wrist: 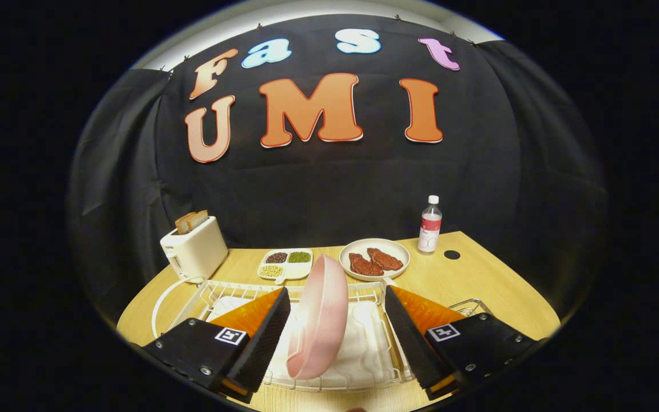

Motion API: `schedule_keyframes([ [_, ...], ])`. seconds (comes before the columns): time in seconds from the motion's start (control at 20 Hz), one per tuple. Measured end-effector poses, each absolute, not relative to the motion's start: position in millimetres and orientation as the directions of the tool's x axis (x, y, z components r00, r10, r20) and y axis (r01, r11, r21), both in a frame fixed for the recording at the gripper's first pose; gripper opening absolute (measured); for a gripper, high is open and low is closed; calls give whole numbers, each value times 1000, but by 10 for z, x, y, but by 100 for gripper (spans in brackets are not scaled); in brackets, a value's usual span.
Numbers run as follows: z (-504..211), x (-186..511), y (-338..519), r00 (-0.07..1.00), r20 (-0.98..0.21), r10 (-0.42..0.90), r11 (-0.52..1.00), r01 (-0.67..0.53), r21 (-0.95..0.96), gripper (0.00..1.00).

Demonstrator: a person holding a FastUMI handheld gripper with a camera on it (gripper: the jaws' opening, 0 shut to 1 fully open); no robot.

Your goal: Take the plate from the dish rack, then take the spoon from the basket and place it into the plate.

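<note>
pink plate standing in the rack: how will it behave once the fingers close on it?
The glossy pink plate stands on edge in the white wire dish rack, between the open gripper fingers. It looks rigid, so no flex. Its smooth sheen suggests it may slip between the pads. On edge and curved, it could pivot or tip if gripped off-centre.

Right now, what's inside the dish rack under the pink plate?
The pink plate stands on edge in the wire dish rack, between the open gripper's fingers. A white cloth lines the rack below it. The plate hides the cloth directly behind it.
</note>
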State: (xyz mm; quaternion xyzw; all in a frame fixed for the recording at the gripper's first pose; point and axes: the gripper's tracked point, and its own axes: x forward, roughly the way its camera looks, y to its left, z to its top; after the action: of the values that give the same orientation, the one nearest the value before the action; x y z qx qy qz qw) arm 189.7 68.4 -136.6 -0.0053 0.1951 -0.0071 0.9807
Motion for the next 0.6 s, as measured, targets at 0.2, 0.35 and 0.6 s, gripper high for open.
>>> schedule_keyframes([
  [0.2,-1597,2033,720,888,-459,-9,998,33,46,99],
  [0.35,-1665,2092,758,878,-479,-6,998,37,56,87],
  [0.6,-1656,2125,696,867,-493,-68,994,100,39,33],
])
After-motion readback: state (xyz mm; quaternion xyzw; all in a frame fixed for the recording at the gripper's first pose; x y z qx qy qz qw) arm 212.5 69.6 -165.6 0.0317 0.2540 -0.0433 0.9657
